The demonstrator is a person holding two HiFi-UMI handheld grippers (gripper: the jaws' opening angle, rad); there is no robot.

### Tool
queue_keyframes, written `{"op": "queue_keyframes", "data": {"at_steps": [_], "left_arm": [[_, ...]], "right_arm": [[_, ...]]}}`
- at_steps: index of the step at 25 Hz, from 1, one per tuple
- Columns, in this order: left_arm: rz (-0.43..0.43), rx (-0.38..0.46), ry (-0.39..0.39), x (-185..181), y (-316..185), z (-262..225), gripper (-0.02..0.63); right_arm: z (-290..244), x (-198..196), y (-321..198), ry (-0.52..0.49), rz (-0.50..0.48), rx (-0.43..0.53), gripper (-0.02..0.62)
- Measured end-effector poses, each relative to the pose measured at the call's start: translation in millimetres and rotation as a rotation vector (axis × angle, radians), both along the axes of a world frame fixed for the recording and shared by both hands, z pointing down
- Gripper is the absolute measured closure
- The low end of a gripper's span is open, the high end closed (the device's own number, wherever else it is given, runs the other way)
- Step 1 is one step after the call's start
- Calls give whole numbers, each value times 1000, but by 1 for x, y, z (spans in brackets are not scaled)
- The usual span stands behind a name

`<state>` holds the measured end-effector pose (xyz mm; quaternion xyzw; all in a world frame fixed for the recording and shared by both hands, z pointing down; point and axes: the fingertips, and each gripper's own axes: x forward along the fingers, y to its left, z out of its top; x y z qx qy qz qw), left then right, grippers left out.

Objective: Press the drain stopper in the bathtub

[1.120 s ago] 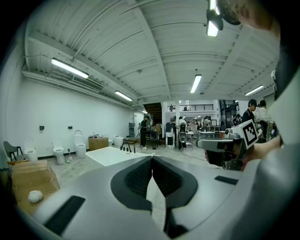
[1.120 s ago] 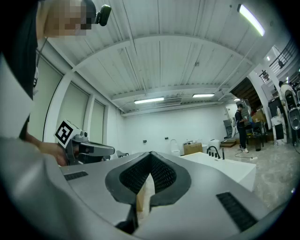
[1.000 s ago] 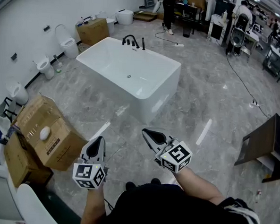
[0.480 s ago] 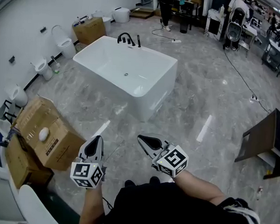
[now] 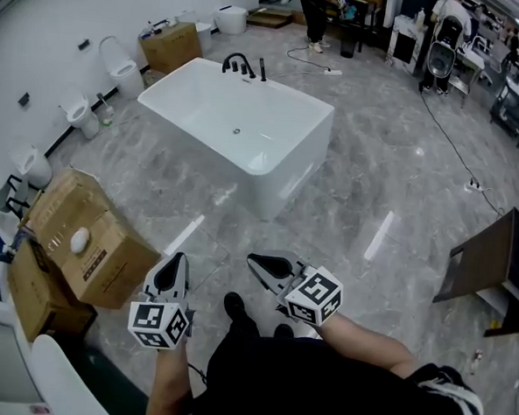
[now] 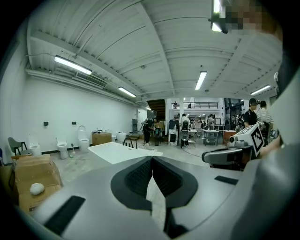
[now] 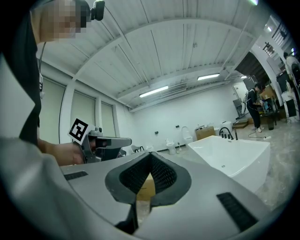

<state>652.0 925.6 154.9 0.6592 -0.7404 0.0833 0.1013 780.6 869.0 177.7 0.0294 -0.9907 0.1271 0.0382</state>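
A white freestanding bathtub stands on the grey marble floor a few steps ahead, with a black faucet at its far end. The small round drain stopper shows on the tub's bottom. My left gripper and right gripper are held low in front of the person, well short of the tub, both shut with nothing between the jaws. The tub also appears at the right of the right gripper view and the tub far off in the left gripper view.
Cardboard boxes lie at the left. Toilets line the white wall. A dark wooden stand is at the right. Cables run across the floor. People and equipment fill the far end.
The view has shifted slightly as the person steps; a foot now shows between the grippers. Both grippers stay shut and sit a little lower in the view.
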Motion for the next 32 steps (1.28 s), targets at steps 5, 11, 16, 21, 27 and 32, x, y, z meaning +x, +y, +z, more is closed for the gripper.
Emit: {"op": "queue_keyframes", "data": {"at_steps": [5,11,16,21,27,32], "left_arm": [[17,17,18,-13,-17,6,591],[40,26,56,-53,-45,13,591],[44,29,72,-112,-83,19,591],[44,35,75,-184,-123,18,591],[53,47,77,-258,-145,16,591],[44,29,89,-312,-140,18,591]], "right_arm": [[7,-10,-21,20,32,-7,581],[6,-52,-52,36,61,-15,581],[15,-113,-85,62,54,-22,581],[6,-191,-120,78,27,4,581],[6,-282,-141,104,11,5,581],[12,-351,-124,114,-45,-28,581]]}}
